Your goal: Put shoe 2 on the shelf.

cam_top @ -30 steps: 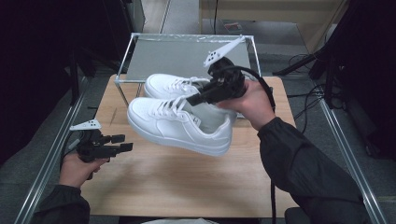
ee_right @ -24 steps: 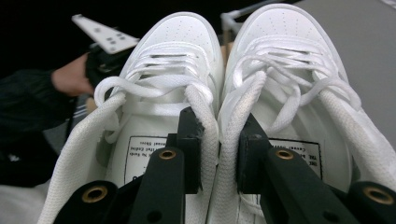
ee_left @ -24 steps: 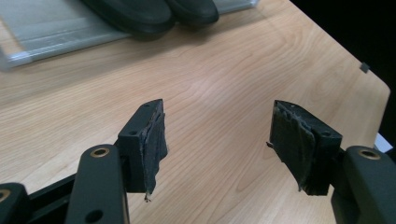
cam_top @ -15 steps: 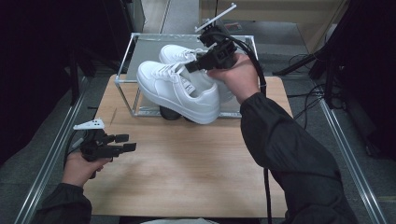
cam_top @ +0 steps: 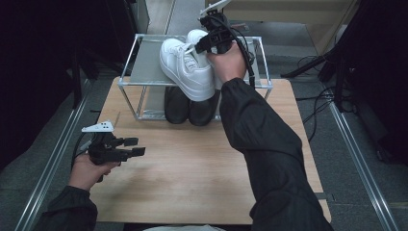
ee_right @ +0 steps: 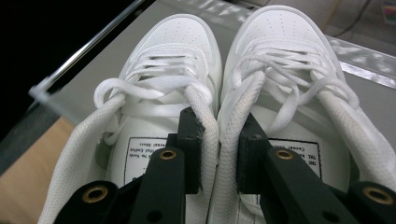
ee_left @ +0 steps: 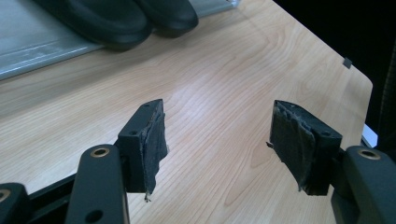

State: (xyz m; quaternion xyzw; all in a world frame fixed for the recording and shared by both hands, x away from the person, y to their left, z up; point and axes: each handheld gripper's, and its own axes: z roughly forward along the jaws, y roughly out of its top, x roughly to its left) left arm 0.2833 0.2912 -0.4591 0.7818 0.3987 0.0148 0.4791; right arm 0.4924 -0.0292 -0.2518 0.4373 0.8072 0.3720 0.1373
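The right gripper [ee_right: 217,154] pinches the two inner collars of the white sneakers [ee_right: 261,79] together, one jaw inside each shoe. The pair hangs over the top shelf of the metal rack [cam_top: 144,72], toes pointing away from the person. Black shoes [cam_top: 188,105] sit below that shelf. In front of the rack, the left gripper [ee_left: 229,149] hovers over the wooden table [cam_top: 192,163], jaws spread and empty.

The right gripper [cam_top: 204,42] is held far out over the wooden table [cam_top: 192,163] on an outstretched arm, its jaws clamped together. The left gripper [cam_top: 132,147] is kept low above the table's near left part, jaws spread wide, nothing between them.
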